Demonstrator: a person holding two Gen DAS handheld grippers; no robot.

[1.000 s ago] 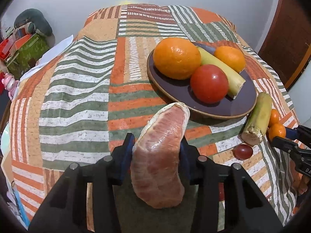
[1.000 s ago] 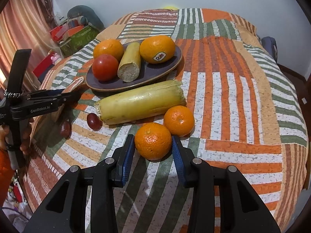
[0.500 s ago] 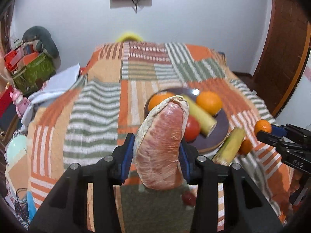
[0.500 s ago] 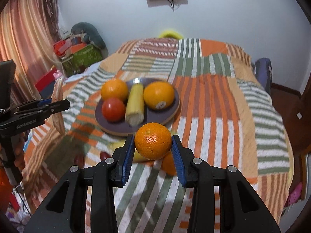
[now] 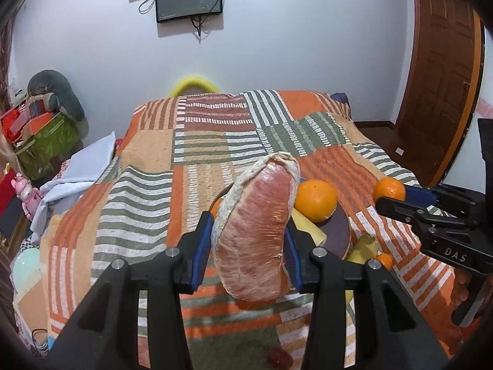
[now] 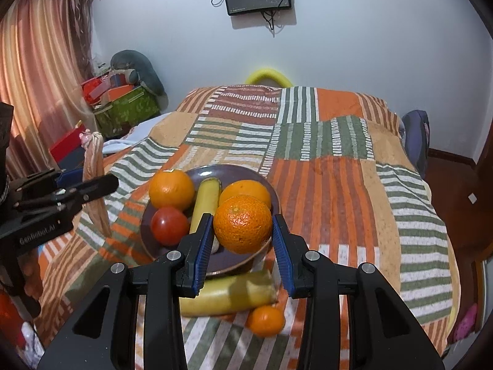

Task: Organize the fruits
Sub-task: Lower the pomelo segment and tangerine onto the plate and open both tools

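My left gripper [image 5: 246, 243] is shut on a pink peeled pomelo segment [image 5: 255, 231] and holds it high above the bed; it also shows in the right wrist view [image 6: 95, 182]. My right gripper [image 6: 243, 240] is shut on a small mandarin [image 6: 242, 223] held above the near rim of the dark plate [image 6: 237, 265]. The plate holds two oranges [image 6: 171, 188], a tomato [image 6: 169, 225] and a banana piece [image 6: 205, 197]. In the left wrist view the right gripper [image 5: 397, 197] holds the mandarin [image 5: 389, 188] at the right.
A large yellow banana piece [image 6: 228, 293] and another mandarin [image 6: 265, 320] lie on the striped bedspread [image 6: 339, 185] in front of the plate. A dark red grape [image 5: 279, 359] lies near the bed's front edge. Boxes and toys [image 6: 123, 104] stand left of the bed.
Both grippers have risen well above the bed with their fruit. The right gripper lifted the mandarin off the bedspread and now holds it over the plate's near side.
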